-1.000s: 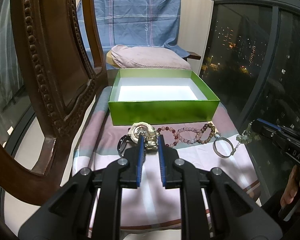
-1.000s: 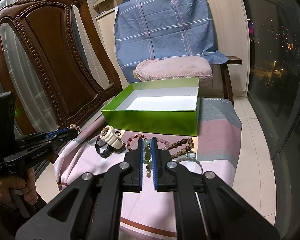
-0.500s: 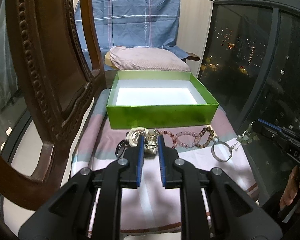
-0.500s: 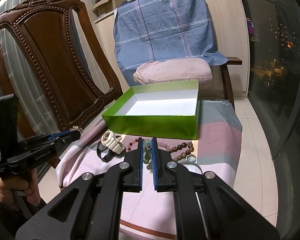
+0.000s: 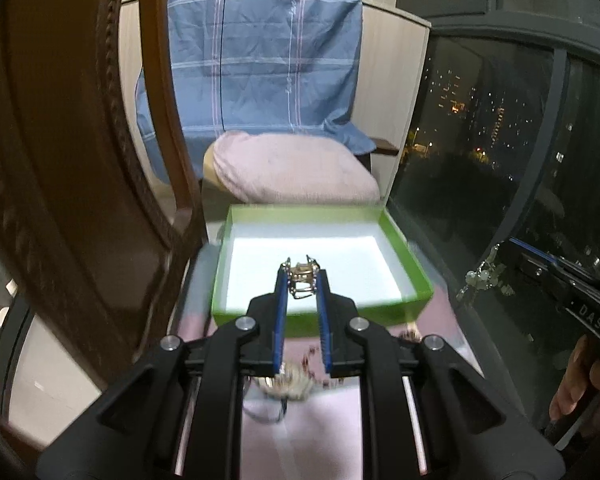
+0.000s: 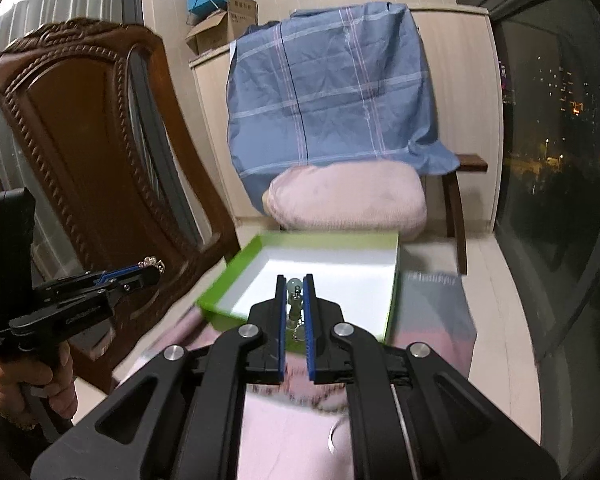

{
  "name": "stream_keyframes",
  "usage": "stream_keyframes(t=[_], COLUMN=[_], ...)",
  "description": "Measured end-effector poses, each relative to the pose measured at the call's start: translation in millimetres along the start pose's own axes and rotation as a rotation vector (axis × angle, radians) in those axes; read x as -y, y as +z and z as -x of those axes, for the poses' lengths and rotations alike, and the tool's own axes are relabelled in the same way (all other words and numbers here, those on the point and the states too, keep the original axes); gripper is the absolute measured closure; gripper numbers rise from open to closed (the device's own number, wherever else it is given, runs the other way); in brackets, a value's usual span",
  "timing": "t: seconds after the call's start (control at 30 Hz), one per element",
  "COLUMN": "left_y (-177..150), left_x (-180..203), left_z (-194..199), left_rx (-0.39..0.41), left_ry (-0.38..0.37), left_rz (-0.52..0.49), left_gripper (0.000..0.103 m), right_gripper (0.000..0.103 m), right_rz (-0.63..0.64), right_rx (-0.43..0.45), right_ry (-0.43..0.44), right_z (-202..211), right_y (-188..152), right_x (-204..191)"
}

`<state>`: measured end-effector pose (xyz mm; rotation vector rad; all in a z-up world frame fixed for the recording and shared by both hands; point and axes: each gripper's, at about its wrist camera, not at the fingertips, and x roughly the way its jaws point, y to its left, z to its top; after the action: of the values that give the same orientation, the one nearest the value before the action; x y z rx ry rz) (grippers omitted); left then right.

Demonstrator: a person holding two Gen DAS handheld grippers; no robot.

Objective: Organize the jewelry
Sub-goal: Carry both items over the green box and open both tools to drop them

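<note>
The left gripper is closed on a small gold piece, likely light and delicate; the right gripper pinches a dangling green bead pendant, both near the green box.

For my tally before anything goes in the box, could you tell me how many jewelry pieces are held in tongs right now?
2. The left tongs clamp a gold-toned metal piece; the right tongs clamp a pale green beaded piece. Both hang above the green box. Blurred pieces on the cloth aren't counted.
</note>
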<state>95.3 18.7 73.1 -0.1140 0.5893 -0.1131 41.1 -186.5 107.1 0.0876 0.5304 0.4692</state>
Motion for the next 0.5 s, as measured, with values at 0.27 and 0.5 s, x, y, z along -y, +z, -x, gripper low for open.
stream_keyframes(t=[0.27,0.5], left_y=[71.1,96.9], left_x=[-1.0,-11.5], left_z=[-26.1,-75.1], left_rx=[0.052,0.021], left_ry=[-0.016,-0.017], left_rz=[0.021,0.047], left_gripper=[0.089,0.089], right_gripper=[0.095,0.095], right_rz=[-0.023,-0.065], right_rx=[0.043,0.015], right_ry=[0.011,0.006], right_z=[-30.8,-81.3], right_y=[62.5,79.0], right_x=[11.3,27.8])
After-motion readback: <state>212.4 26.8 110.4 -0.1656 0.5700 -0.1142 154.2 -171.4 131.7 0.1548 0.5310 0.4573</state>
